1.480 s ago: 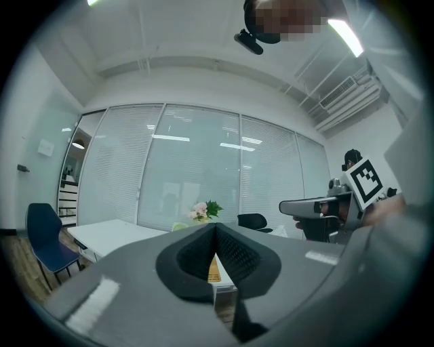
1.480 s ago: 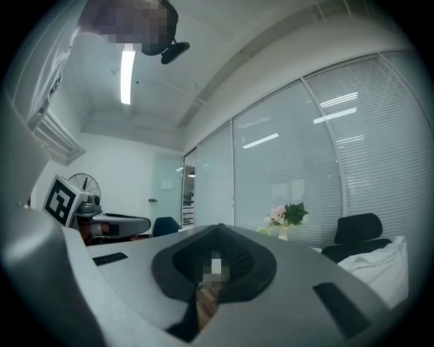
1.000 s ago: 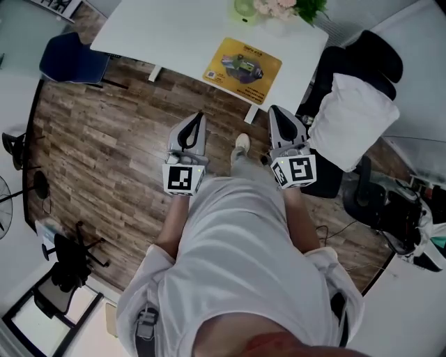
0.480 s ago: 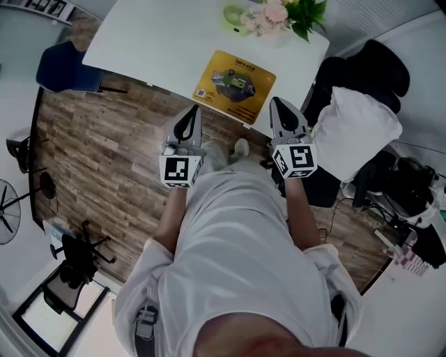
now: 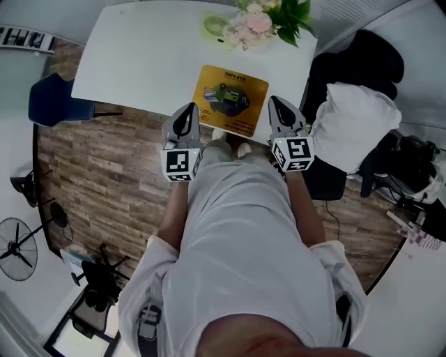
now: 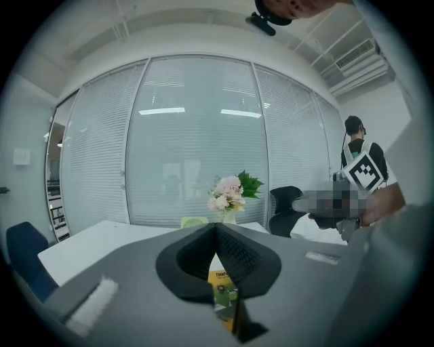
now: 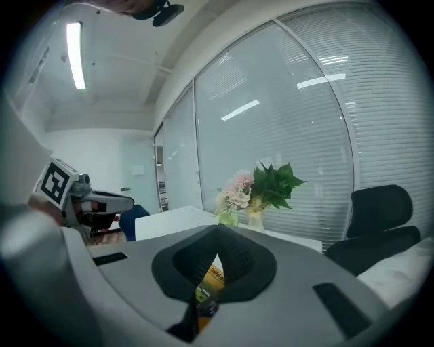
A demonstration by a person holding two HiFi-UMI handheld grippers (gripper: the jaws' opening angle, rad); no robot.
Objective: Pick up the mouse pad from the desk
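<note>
A yellow mouse pad (image 5: pixel 231 99) with a printed picture lies at the near edge of the white desk (image 5: pixel 139 63). My left gripper (image 5: pixel 187 115) hovers just off the pad's near left corner, jaws shut and empty. My right gripper (image 5: pixel 277 106) is at the pad's right edge, also shut with nothing held. In the left gripper view the left gripper (image 6: pixel 217 227) shows closed jaws, with a strip of the mouse pad (image 6: pixel 222 288) below them. In the right gripper view the right gripper (image 7: pixel 218 230) is closed too, a sliver of the pad (image 7: pixel 211 276) beneath.
A vase of pink flowers (image 5: pixel 261 19) and a small green object (image 5: pixel 215 26) stand behind the pad. A black office chair with a white cushion (image 5: pixel 352 122) is at the right. A blue chair (image 5: pixel 56 104) sits left of the desk. Wooden floor lies below.
Both grippers and the person have moved forward toward the desk; the mouse pad now lies right between the gripper tips. Jaws stayed shut.
</note>
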